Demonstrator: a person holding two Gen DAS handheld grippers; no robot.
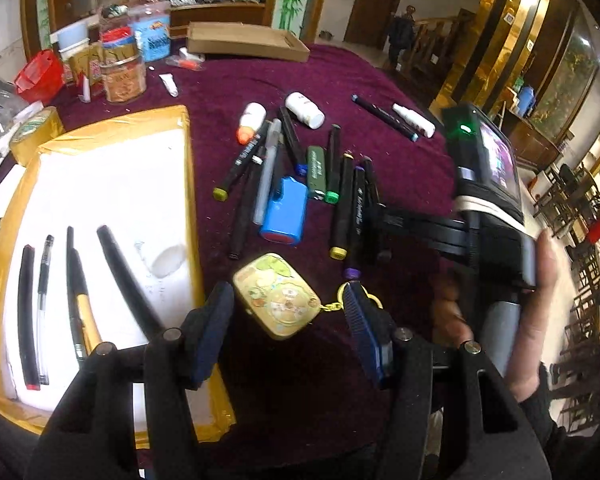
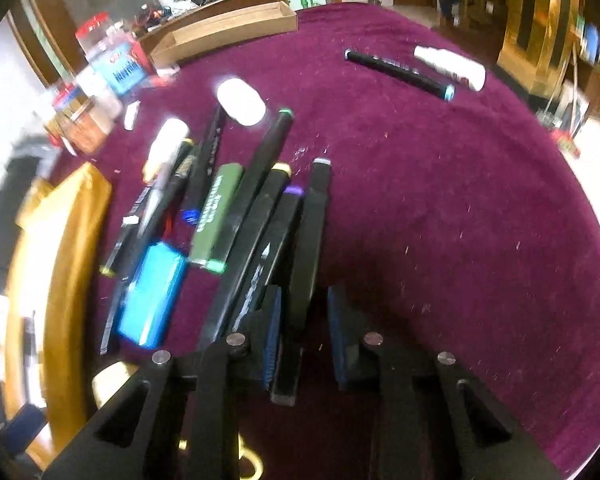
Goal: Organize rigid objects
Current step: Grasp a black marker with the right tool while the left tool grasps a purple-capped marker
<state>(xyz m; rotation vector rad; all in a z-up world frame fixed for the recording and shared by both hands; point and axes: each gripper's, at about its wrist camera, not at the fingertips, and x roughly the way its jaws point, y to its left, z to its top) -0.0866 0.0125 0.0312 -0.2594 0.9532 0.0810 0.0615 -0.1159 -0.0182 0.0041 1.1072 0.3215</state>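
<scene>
Our right hand-held gripper (image 2: 300, 322) straddles a black marker (image 2: 310, 240) whose long axis points straight ahead, fingers part-spread around its near end; our left hand-held gripper (image 1: 286, 320) gapes wide beside a yellow tin (image 1: 276, 294).

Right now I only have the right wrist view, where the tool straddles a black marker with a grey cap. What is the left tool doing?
Observer: The left tool is open, with its fingers either side of a gold rounded tin.
Reviewer: Is anything sorted yet?
Observer: Four dark pens lie side by side in the white tray with the yellow-taped rim.
Reviewer: Is anything attached to that tin?
Observer: A yellow chain and ring hangs off its right corner, by the tool's right finger.
</scene>
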